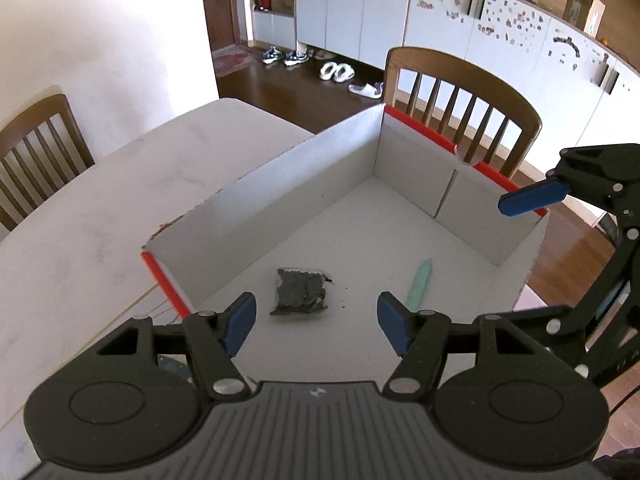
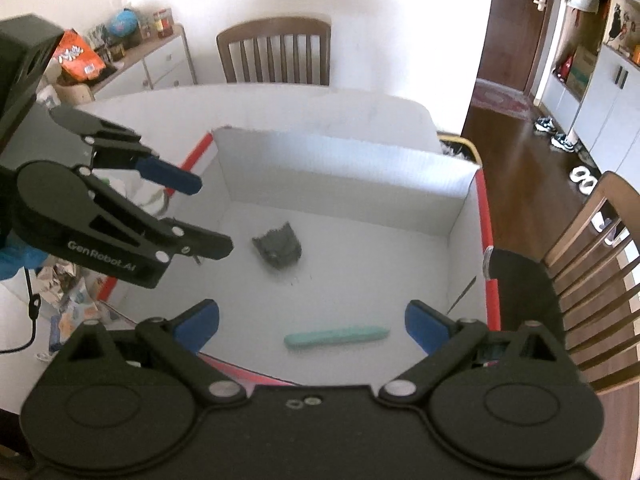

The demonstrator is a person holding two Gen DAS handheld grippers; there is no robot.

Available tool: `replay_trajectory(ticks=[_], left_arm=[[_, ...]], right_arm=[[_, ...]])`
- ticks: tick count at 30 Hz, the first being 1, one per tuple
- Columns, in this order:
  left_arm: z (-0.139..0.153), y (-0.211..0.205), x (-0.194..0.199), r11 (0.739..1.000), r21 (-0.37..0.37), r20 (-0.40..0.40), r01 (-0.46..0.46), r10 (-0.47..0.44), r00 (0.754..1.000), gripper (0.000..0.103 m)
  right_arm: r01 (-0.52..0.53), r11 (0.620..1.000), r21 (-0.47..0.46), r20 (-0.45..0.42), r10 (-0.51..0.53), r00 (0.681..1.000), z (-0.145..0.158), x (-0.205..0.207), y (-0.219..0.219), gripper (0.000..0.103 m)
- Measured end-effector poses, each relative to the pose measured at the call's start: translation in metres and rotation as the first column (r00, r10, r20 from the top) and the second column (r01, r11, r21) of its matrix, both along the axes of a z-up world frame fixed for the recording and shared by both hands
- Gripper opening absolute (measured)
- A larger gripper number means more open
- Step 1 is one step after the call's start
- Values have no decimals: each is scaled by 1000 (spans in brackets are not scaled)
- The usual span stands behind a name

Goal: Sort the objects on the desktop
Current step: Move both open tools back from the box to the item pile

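A white cardboard box point(image 1: 304, 184) with red-taped edges sits on a pale tabletop point(image 1: 100, 200), open at the top. Two things lie on its floor: a small clear bag of dark bits point(image 1: 301, 295), and a mint-green pen-like stick point(image 1: 419, 288), well apart from the bag.

The left claw point(image 1: 316, 322) hangs above the near side of the box, tilted downward. Its blue pads point(image 1: 240, 322) stand partly apart and nothing is between them; the bag lies on the box floor below the gap, nearer the left pad, not touched. In the right wrist view the same claw point(image 2: 208, 212) reaches in from the left over the box's taped edge, its fingers empty.

The right claw point(image 2: 312, 326) also hovers over the box, its blue pads point(image 2: 198, 326) spread wide with nothing gripped. The green stick point(image 2: 336, 337) lies flat on the box floor beneath that gap, and the bag point(image 2: 278, 250) rests farther in, toward the middle.

Wooden chairs point(image 1: 460, 104) stand around the tabletop. Crumpled wrappers and clutter point(image 2: 64, 284) lie on the tabletop outside the box's left wall. White cabinets point(image 1: 400, 12) line the far wall, with shoes point(image 1: 284, 56) on the dark wooden floor.
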State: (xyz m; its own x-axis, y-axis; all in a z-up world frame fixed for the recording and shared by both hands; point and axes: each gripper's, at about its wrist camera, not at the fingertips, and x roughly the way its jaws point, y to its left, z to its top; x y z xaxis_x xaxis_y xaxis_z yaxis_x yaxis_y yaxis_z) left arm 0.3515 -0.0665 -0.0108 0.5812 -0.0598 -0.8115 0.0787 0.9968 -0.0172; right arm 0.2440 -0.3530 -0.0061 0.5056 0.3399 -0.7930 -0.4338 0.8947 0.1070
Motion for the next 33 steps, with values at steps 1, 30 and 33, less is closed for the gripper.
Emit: replay_trajectory(ticks=[1,30,33], left_arm=[[2,1,-3,1000,-1,5,-5,5,1000,66],[40,68,-138,988,-52,173,-142,149,974,66],[37,75,-152,989,-39,163,-140,145,976,66]], right_arm=[[1,1000,3,9,-1,1000,2,-2,0,100],[-56,997,48,130,49,990,33,-99,120,100],[-58,997,50,123,51,991,30,-107,137,100]])
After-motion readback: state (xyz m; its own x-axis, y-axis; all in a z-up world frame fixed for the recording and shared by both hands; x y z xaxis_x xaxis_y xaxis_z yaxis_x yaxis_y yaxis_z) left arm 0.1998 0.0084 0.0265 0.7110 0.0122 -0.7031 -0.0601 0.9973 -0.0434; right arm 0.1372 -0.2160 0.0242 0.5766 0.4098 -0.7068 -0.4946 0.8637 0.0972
